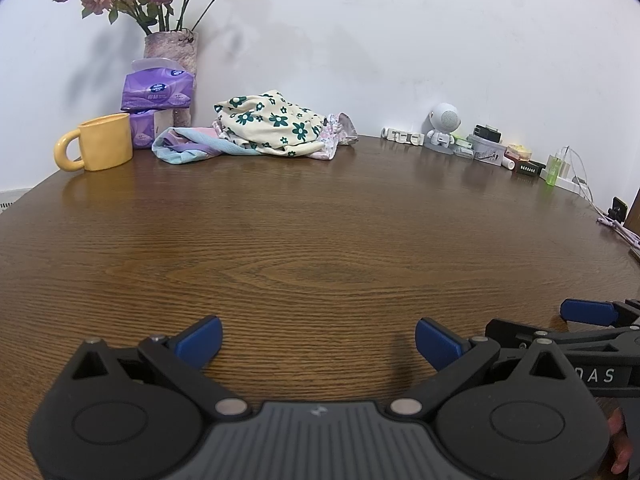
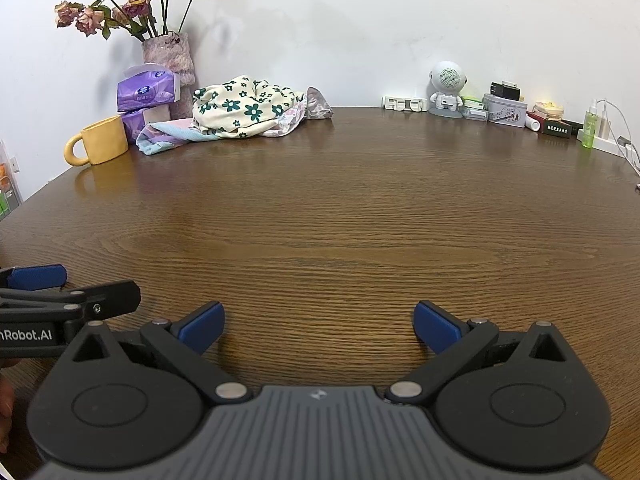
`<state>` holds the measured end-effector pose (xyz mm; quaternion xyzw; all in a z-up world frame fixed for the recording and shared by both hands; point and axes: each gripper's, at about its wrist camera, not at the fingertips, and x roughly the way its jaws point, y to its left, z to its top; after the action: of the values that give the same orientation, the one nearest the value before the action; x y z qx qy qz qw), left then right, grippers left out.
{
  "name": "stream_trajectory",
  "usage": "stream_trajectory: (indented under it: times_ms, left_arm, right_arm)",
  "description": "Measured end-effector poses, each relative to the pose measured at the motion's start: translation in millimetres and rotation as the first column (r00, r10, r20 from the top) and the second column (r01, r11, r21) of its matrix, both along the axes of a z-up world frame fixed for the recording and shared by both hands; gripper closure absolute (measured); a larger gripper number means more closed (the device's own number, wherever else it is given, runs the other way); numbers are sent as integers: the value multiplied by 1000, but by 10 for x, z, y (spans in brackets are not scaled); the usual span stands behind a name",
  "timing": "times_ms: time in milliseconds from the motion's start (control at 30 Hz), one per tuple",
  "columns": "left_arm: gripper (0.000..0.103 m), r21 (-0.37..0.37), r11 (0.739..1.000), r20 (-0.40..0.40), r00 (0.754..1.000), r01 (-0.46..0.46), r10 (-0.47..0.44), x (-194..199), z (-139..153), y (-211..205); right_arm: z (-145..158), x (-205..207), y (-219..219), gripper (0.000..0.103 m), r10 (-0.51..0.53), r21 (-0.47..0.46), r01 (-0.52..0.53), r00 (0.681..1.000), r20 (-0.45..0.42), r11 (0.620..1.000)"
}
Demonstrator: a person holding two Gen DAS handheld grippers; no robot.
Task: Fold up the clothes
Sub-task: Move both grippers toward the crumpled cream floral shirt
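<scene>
Crumpled cream green-flowered clothes pile (image 1: 272,128) far left on brown wooden desk (image 1: 320,240), long axis left-right. Left gripper (image 1: 319,340) and right gripper (image 2: 319,322) near, fingers wide apart, holding nothing.

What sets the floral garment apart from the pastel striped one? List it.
1. The floral garment is cream with dark green flowers; the pastel striped garment has blue, pink and lilac bands.
2. The floral one is heaped on top; the striped one lies flatter, partly beneath it.
3. The striped one lies nearer the yellow mug.
Both are crumpled, unfolded, by the wall.

side-by-side low views, facing shared table (image 1: 320,240)
</scene>
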<state>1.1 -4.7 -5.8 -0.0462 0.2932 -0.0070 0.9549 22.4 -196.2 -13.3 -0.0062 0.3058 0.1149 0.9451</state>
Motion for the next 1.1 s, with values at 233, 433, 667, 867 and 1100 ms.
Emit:
stream_trajectory:
  times_ms: [233, 433, 667, 867, 1100]
  left_arm:
    - [0, -34, 999, -11, 1000, 18, -19, 38, 47, 57]
    - [0, -64, 998, 19, 1000, 6, -4, 124, 289, 176]
    - [0, -63, 998, 41, 999, 30, -27, 359, 741, 289]
    - [0, 22, 1000, 118, 993, 2, -5, 635, 1181, 352]
    - [0, -3, 1000, 112, 993, -25, 25, 1091, 1394, 477]
  right_arm:
    - [45, 45, 40, 0, 24, -19, -24, 1000, 1, 1000]
    - [232, 115, 94, 0, 59, -50, -56, 997, 49, 997]
    - [669, 361, 173, 0, 118, -33, -116, 988, 104, 993]
    - [1052, 646, 303, 0, 166, -57, -158, 969, 184, 986]
    - [1324, 1021, 532, 0, 221, -129, -195, 948, 231, 972]
